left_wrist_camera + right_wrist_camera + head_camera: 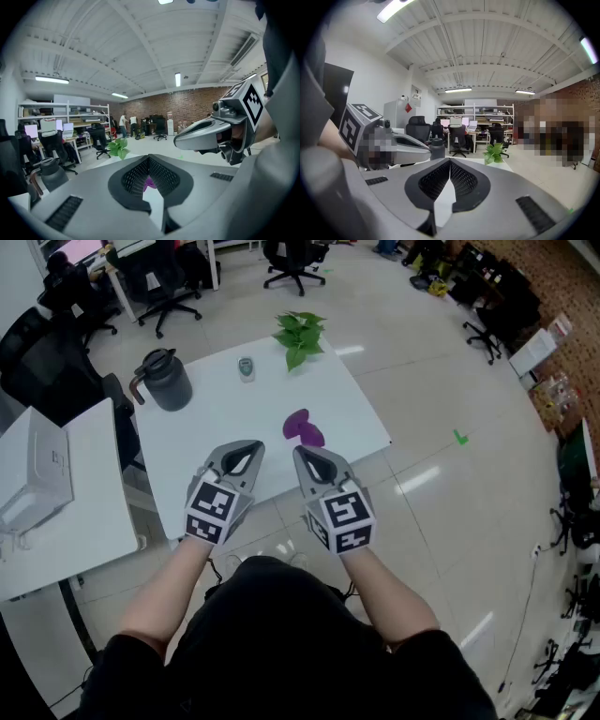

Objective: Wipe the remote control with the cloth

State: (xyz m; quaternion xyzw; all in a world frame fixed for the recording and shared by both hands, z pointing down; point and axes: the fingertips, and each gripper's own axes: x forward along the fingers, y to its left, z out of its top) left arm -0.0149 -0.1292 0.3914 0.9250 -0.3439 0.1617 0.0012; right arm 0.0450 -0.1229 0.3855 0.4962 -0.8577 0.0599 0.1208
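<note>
The purple cloth [303, 427] lies crumpled near the front right of the white table [216, 418]. A small grey remote control [246, 368] rests at the table's far side, between the jug and the plant. Both grippers hover side by side above the table's front edge, held by a person's hands. My left gripper [249, 450] is shut and empty, and in its own view the cloth [149, 183] peeks through below the closed tips [149, 159]. My right gripper [302, 454] is also shut with nothing in it [450, 162].
A dark grey jug [164, 381] stands at the table's back left and a green plant [300, 334] at the back right. Another white desk [66, 512] with a white box sits to the left. Office chairs [292, 259] stand beyond on the tiled floor.
</note>
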